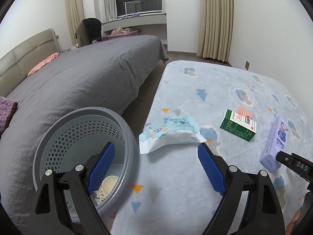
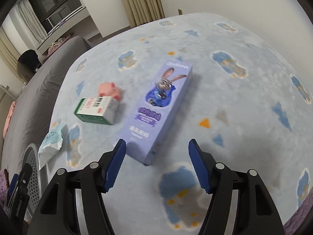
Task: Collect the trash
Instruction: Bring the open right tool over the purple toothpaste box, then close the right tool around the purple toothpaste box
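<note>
since the long lilac cardboard box (image 2: 156, 115) lies on the bed just ahead of the right tool (image 2: 157, 145), long axis toward 1 o'clock, that released, empty tool is nearer.

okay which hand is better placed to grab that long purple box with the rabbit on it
Right, probably. The right gripper is open with the purple box's near end between its fingertips, lined up lengthwise. The left gripper hangs open near the grey bin and the wipes packet.
</note>
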Demonstrator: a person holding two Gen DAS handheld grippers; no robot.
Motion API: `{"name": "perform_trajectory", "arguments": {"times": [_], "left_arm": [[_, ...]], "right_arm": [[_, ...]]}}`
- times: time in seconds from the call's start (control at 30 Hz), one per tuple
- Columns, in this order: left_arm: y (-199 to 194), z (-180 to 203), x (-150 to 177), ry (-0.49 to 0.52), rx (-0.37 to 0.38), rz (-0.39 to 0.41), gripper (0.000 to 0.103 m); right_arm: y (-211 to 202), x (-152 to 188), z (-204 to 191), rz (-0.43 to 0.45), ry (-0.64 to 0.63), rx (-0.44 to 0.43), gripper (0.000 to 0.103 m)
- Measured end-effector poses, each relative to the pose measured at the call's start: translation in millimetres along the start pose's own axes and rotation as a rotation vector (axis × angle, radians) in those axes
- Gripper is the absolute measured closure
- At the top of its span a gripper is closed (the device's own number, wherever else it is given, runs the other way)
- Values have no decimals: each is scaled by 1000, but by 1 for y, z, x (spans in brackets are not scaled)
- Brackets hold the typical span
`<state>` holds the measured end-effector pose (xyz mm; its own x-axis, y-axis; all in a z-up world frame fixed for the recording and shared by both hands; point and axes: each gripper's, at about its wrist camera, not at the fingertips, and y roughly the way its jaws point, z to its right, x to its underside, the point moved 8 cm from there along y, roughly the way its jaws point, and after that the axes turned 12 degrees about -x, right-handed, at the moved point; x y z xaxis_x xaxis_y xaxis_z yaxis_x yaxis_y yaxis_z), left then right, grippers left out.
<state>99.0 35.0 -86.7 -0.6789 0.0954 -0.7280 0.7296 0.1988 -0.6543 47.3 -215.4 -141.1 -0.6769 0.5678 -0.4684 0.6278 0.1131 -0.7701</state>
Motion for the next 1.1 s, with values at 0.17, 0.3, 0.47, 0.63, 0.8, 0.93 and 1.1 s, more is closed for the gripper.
{"name": "perform_trajectory", "arguments": {"times": [0.17, 0.3, 0.47, 0.63, 0.8, 0.93, 1.1], "left_arm": [[-1, 8, 0, 12, 3, 2, 18], [-1, 16, -1, 23, 7, 5, 18], [0, 20, -2, 29, 11, 3, 18], [4, 20, -2, 24, 15, -7, 18], [7, 17, -1, 20, 19, -15, 18], [9, 15, -1, 15, 21, -21, 18], [10, 16, -1, 21, 17, -24, 18]], "right_arm": [[-9, -1, 18, 9, 39, -17, 39], [-7, -7, 17, 13, 58, -34, 39], [2, -17, 1, 14, 72, -57, 39], [19, -26, -10, -7, 79, -18, 39], [36, -28, -10, -34, 90, 34, 39], [46, -28, -6, -45, 88, 44, 39], [49, -31, -7, -45, 28, 40, 41]]}}
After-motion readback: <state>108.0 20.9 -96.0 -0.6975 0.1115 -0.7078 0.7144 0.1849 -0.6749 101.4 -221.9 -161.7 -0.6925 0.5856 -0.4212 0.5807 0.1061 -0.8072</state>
